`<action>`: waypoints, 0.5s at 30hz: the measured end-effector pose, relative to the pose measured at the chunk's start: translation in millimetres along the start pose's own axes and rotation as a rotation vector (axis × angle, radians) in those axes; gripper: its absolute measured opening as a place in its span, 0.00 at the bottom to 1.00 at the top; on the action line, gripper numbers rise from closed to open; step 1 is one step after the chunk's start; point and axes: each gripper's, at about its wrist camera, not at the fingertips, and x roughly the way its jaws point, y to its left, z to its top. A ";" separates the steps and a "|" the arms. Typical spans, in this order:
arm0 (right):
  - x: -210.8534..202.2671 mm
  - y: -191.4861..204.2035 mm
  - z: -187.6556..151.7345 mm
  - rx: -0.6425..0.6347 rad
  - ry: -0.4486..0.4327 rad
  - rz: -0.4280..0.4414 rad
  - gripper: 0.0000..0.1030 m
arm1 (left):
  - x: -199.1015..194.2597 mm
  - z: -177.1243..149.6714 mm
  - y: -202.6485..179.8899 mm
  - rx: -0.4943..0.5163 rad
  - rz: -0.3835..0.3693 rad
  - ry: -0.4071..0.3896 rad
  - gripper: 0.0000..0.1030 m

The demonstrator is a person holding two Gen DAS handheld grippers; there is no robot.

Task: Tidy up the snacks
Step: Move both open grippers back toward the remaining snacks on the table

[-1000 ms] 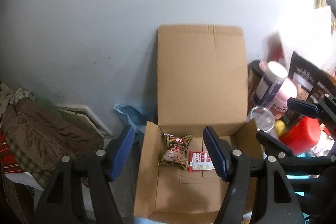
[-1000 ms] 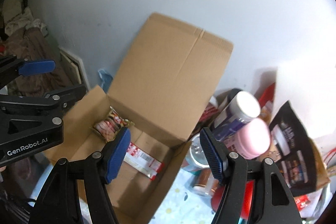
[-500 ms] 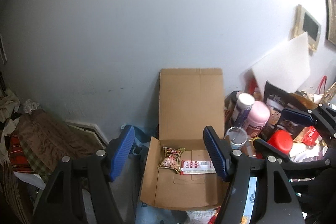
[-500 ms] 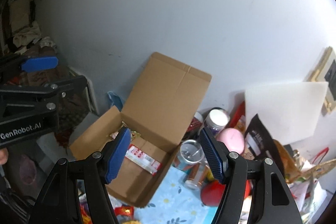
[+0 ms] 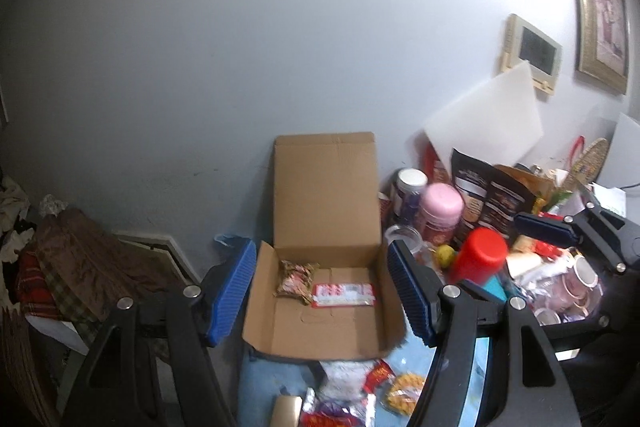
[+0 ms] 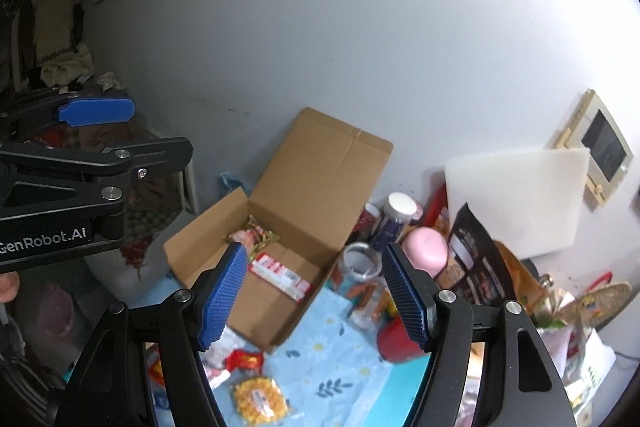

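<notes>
Cardboard box (image 5: 320, 307) sitting open with two snack packs inside; I'm holding both claws, left (image 5: 320, 295) and right (image 6: 312, 297), parted and empty.

Box (image 5: 326, 195): matt brown corrugated cardboard, creased. Packets (image 5: 343, 295) inside it: glossy printed film. My tool (image 5: 322, 293) pads (image 5: 234, 293): ribbed blue rubber on matt black plastic, bright metal pins. Bench cloth (image 6: 320, 379): soft printed fabric. Red cap (image 5: 482, 247): smooth plastic. Wall (image 5: 280, 27): matt paint.
</notes>
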 end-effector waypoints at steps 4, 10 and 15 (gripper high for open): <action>-15.7 7.9 -21.8 0.008 0.007 0.007 0.68 | -15.7 -22.3 -6.8 0.007 -0.007 0.011 0.66; -28.0 19.9 -59.2 0.040 0.014 0.032 0.68 | -30.9 -54.2 -8.3 -0.005 -0.032 0.043 0.66; -30.6 30.3 -93.4 0.074 0.046 0.069 0.68 | -40.5 -86.6 -7.1 -0.001 -0.024 0.067 0.66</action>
